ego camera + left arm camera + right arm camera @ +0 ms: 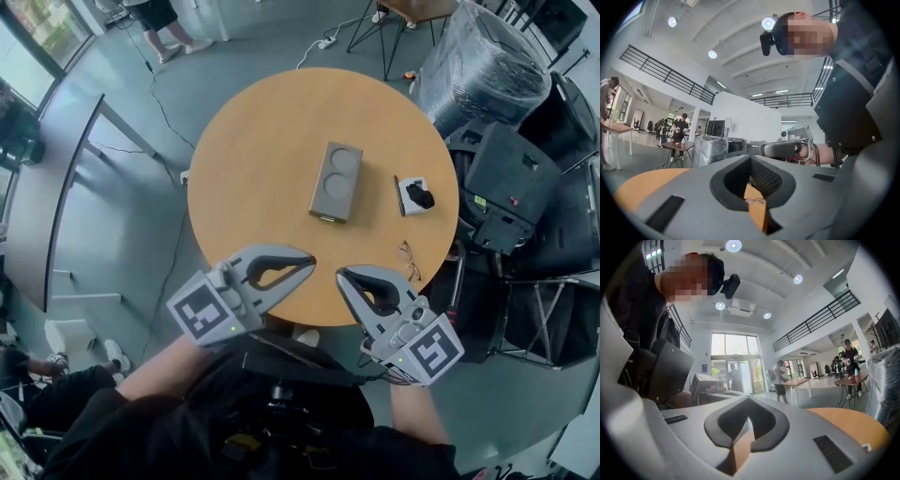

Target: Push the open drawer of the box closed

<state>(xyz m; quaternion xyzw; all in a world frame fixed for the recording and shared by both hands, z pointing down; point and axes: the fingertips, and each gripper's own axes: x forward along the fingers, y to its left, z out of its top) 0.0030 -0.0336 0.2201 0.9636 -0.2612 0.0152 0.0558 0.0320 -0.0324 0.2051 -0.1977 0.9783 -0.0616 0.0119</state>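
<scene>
A grey box [336, 180] with two round recesses in its lid lies in the middle of the round wooden table [253, 141]. Its drawer [327, 218] sticks out slightly at the end nearest me. My left gripper [308, 264] hovers over the table's near edge, shut and empty, well short of the box. My right gripper [341, 276] hangs beside it, also shut with nothing held. In the left gripper view the fingertips [751, 157] meet, and the right gripper [787, 148] shows beyond them. The right gripper view shows its own fingertips [749, 398] touching above the table [848, 423].
A small white pad with a black object [415, 196] lies right of the box. Eyeglasses [410, 262] rest near the table's right front edge. A plastic-wrapped chair [487, 70] and black cases [511, 178] stand to the right, and a long table [56, 187] to the left.
</scene>
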